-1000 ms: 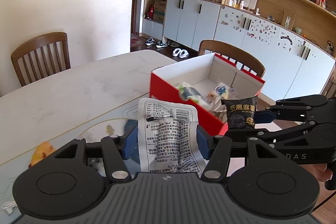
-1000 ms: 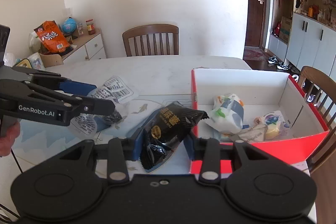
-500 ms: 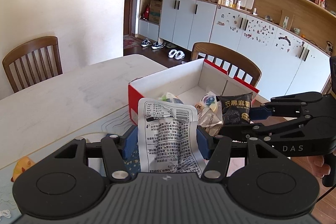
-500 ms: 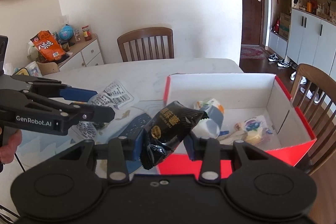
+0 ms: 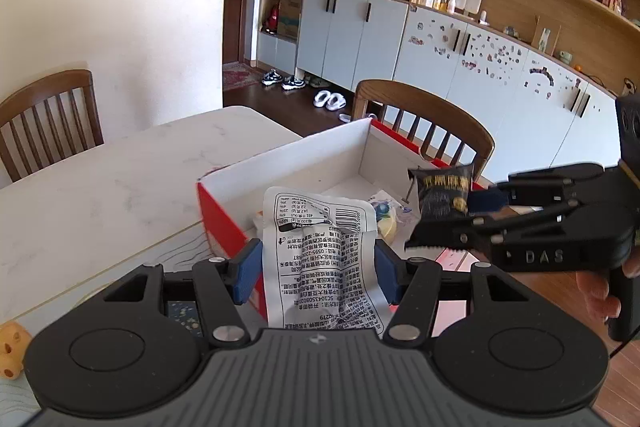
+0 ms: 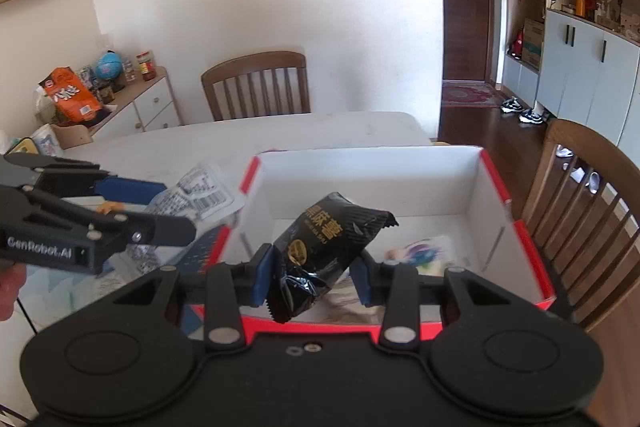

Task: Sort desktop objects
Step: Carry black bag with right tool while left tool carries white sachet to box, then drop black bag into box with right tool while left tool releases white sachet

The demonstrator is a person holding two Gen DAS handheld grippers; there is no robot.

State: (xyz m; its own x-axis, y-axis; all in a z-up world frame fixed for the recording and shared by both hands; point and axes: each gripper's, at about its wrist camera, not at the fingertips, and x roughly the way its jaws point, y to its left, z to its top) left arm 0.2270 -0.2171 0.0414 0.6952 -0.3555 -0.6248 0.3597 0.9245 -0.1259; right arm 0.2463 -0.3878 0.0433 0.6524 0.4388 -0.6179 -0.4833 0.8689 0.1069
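Snack packets first — my left tool [image 5: 316,267] pinches the white printed packet [image 5: 322,259] over the red box's [image 6: 520,223] near wall, my right tool [image 6: 312,273] clamps the black packet [image 6: 320,247] over its inside, so both should drop in, not onto the counter [image 5: 100,187].

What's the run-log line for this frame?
left claw: shut on white packet | right claw: shut on black packet | both over red box | not released
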